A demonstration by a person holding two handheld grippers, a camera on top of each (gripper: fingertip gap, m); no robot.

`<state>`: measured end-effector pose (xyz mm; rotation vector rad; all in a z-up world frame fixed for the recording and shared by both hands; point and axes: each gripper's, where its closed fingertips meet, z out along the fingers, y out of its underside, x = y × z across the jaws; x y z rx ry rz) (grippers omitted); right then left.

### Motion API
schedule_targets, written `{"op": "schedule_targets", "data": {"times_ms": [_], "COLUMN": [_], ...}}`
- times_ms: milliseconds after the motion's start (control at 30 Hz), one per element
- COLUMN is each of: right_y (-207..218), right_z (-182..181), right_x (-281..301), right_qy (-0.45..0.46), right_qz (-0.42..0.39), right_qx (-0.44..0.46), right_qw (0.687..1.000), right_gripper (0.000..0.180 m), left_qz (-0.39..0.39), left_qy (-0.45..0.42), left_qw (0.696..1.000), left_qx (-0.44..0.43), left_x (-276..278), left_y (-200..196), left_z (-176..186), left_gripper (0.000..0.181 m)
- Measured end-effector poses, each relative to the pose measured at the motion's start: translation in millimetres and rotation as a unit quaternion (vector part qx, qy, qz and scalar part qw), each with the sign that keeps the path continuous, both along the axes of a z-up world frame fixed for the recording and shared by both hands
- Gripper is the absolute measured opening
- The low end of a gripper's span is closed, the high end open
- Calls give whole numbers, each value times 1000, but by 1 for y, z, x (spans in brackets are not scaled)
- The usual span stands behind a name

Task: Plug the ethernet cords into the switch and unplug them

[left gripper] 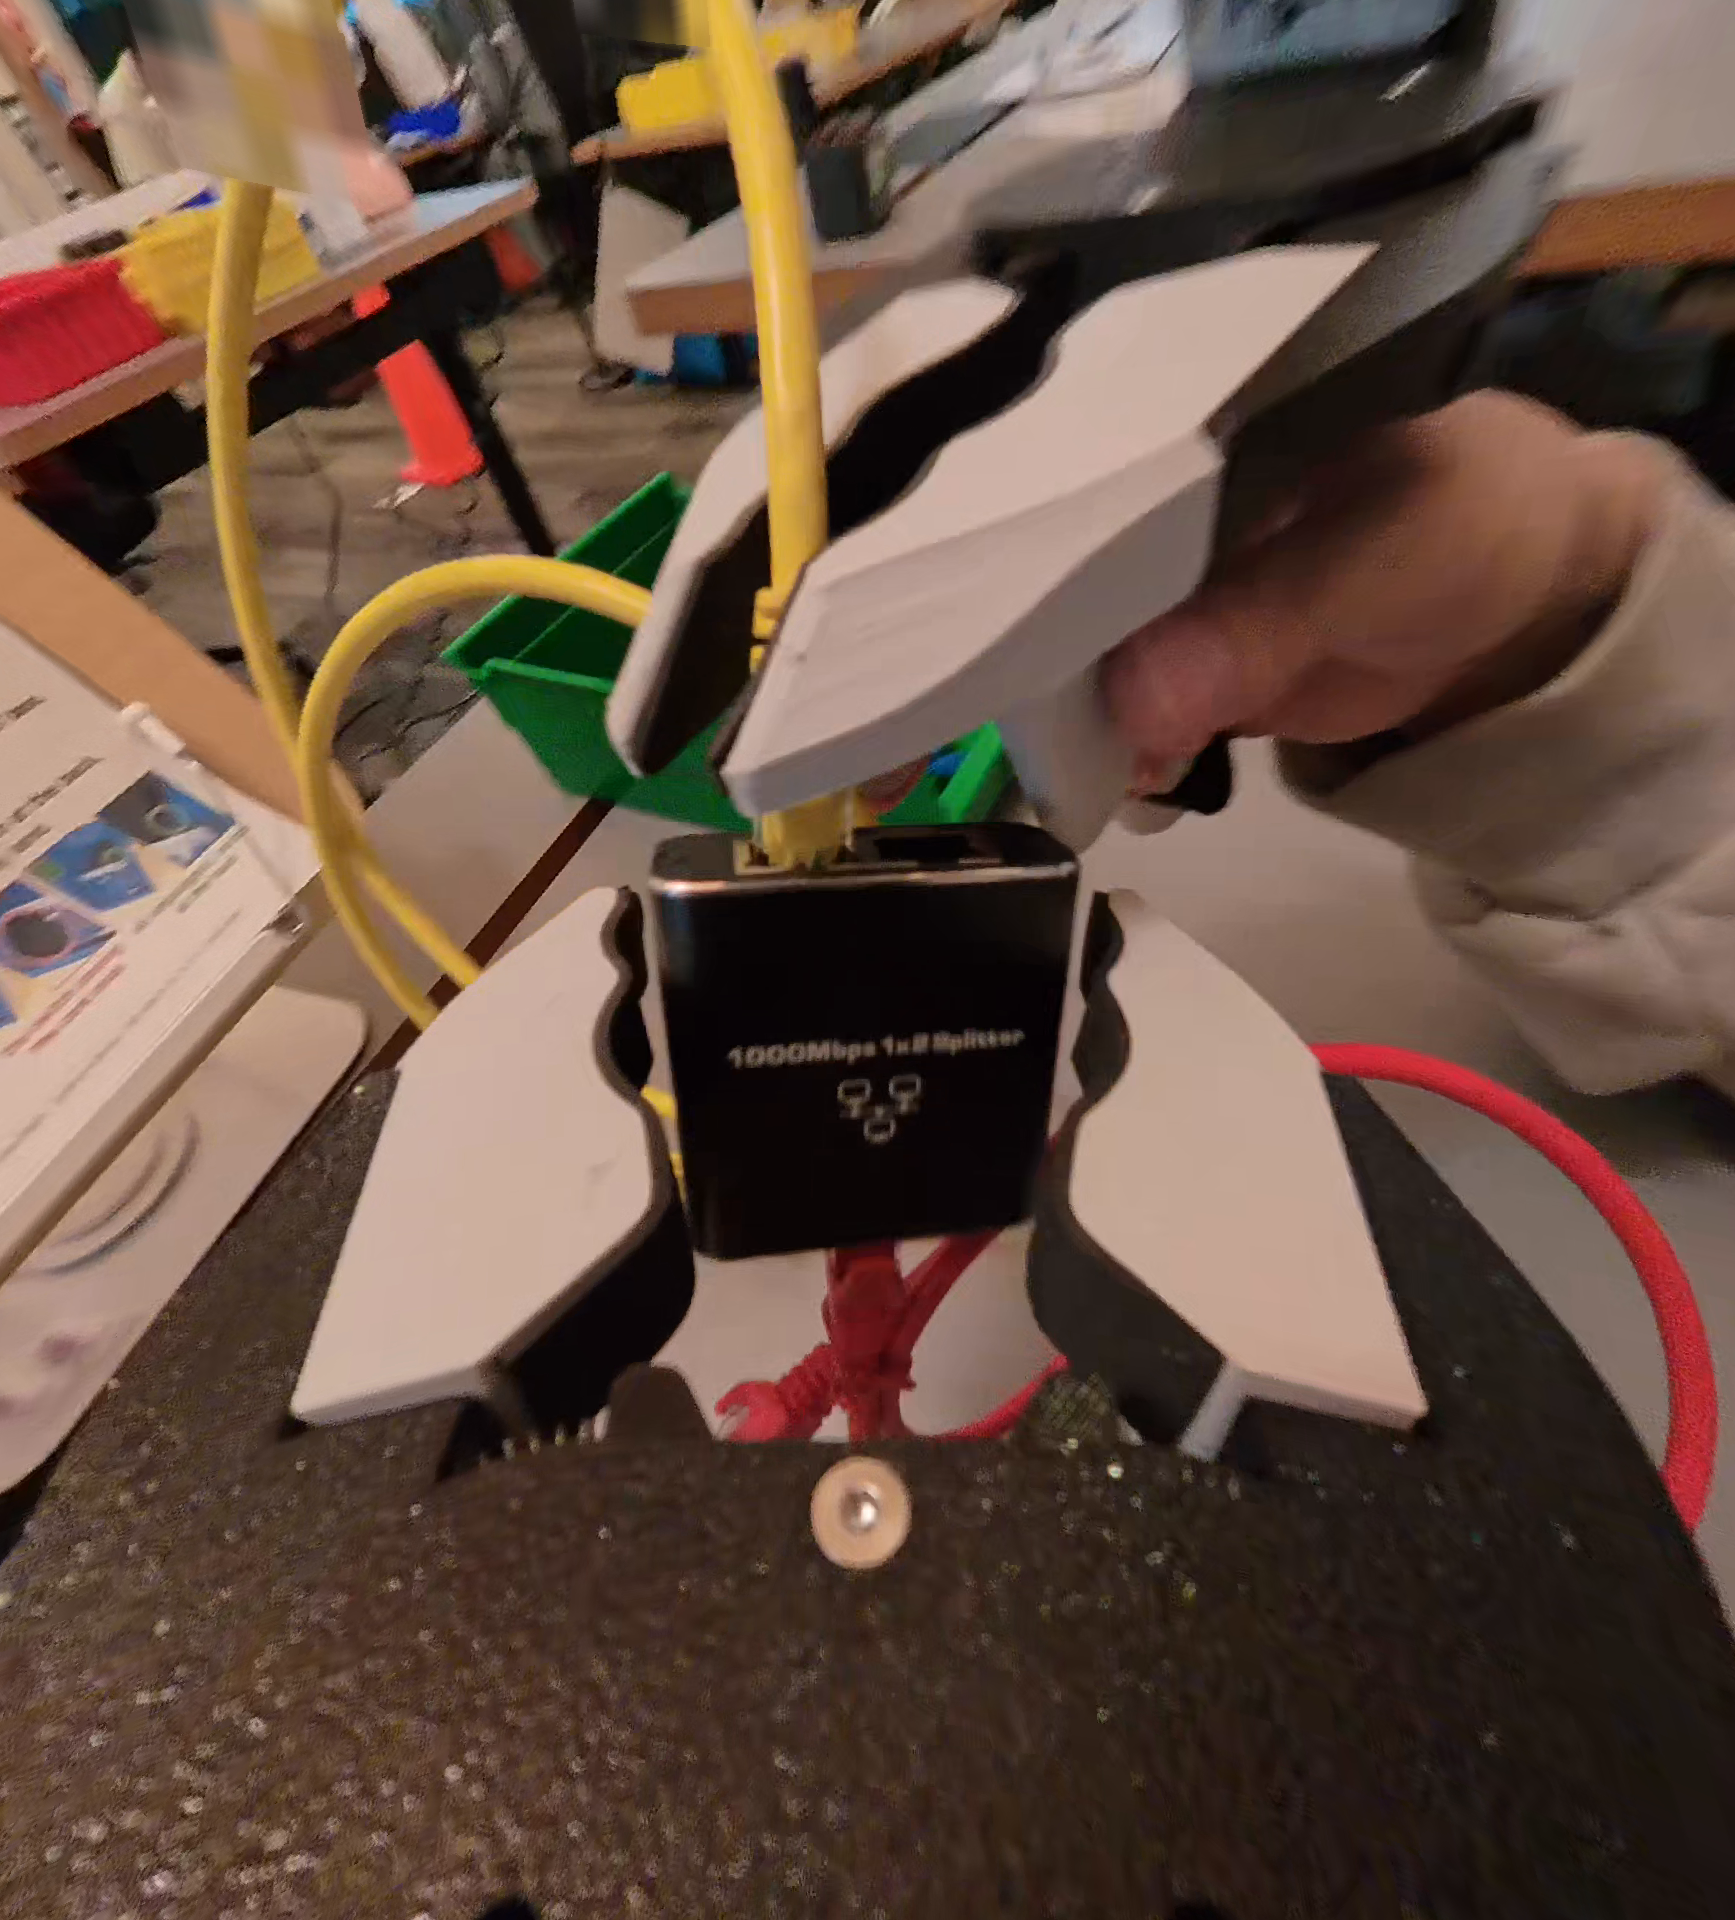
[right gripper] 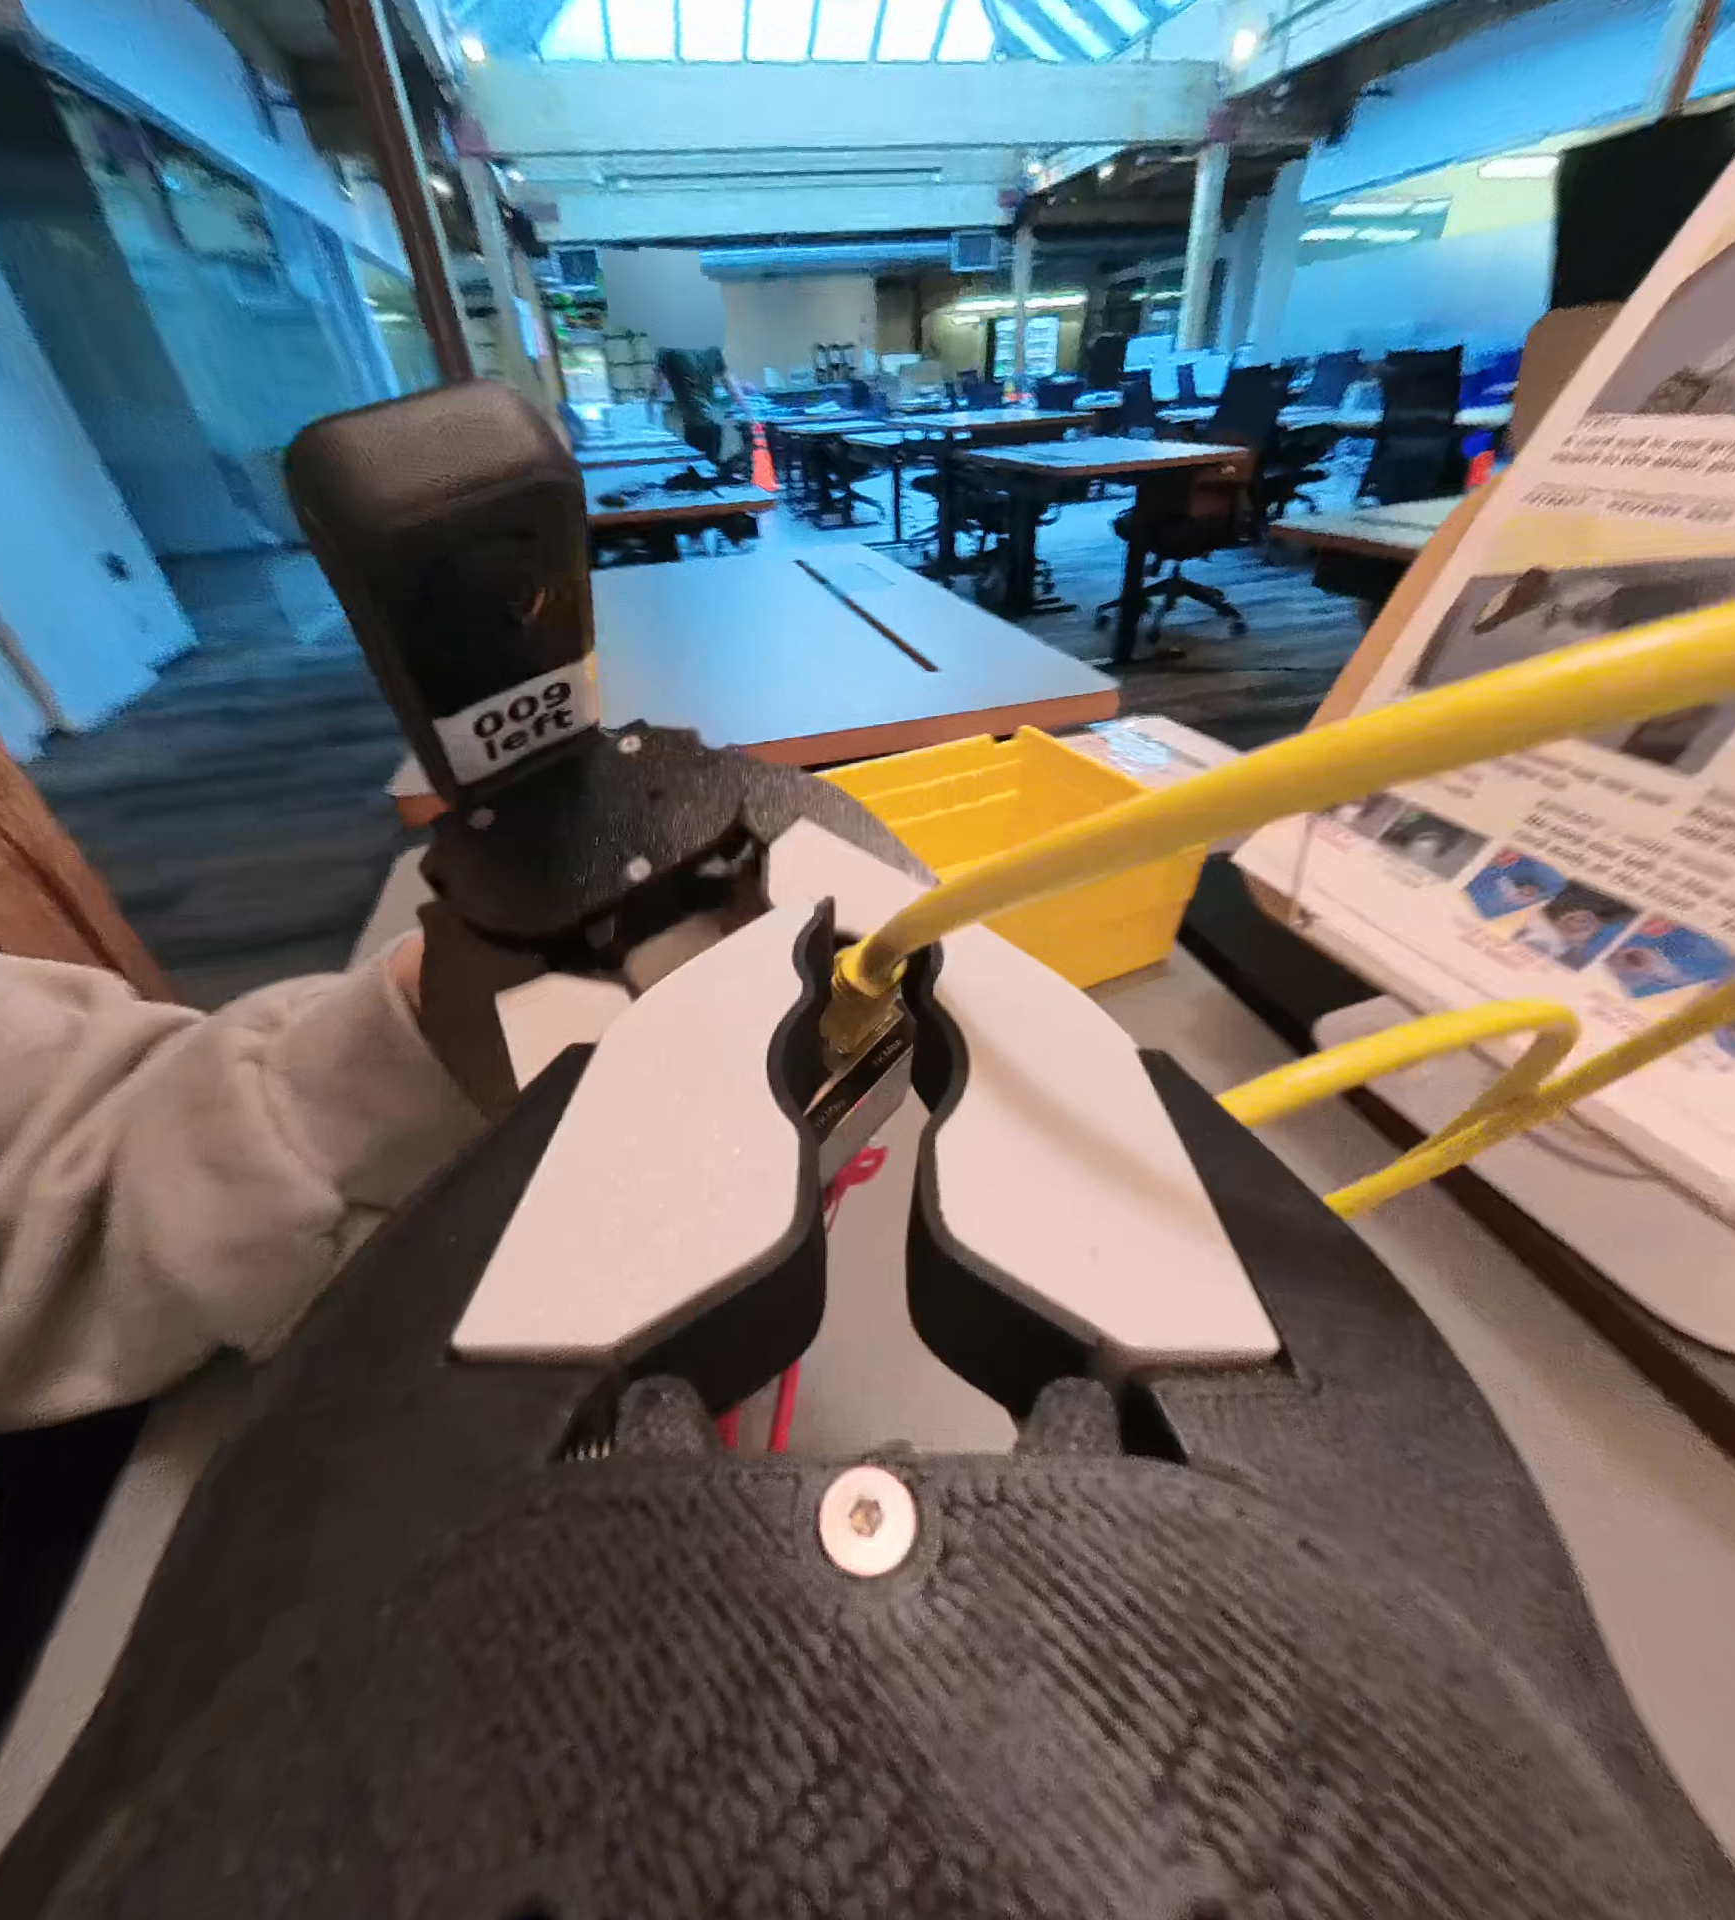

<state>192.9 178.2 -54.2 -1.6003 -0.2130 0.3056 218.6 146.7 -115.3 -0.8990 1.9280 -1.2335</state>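
Left gripper [left gripper: 863, 1039] clamped on black switch [left gripper: 858, 1049], fingers pressing both side walls, held above grey table [left gripper: 1362, 935]. Right gripper [right gripper: 861, 1013] pinched on yellow cord plug [right gripper: 855, 1003], plug seated in left port on switch far face; right port beside it empty. Yellow cord [left gripper: 790, 312] rising from plug, looping left. Red cord [left gripper: 868, 1330] plugged into switch near face, curling right. Green bin [left gripper: 582, 665] behind switch, yellow bin [right gripper: 998, 821] nearby. Instruction sheet [left gripper: 63, 935] on stand at table edge.
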Motion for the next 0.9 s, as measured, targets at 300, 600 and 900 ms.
{"op": "schedule_targets", "data": {"times_ms": [300, 600, 900], "right_y": [-46, -49, -86], "right_z": [12, 0, 16], "right_x": [-40, -30, -12], "right_qy": [50, -15, -99], "right_qz": [233, 147, -169], "right_qx": [18, -31, -40], "right_qw": [971, 988, 980], "right_gripper": [12, 40, 41], "left_qz": [-210, -193, 96], "left_qy": [101, 181, -25], "left_qw": [963, 954, 914], "left_qx": [-132, -141, -394], "left_x": [-70, -69, -43], "left_y": [-11, -32, 29], "left_z": [13, 2, 51], "left_gripper": [56, 25, 24]}}
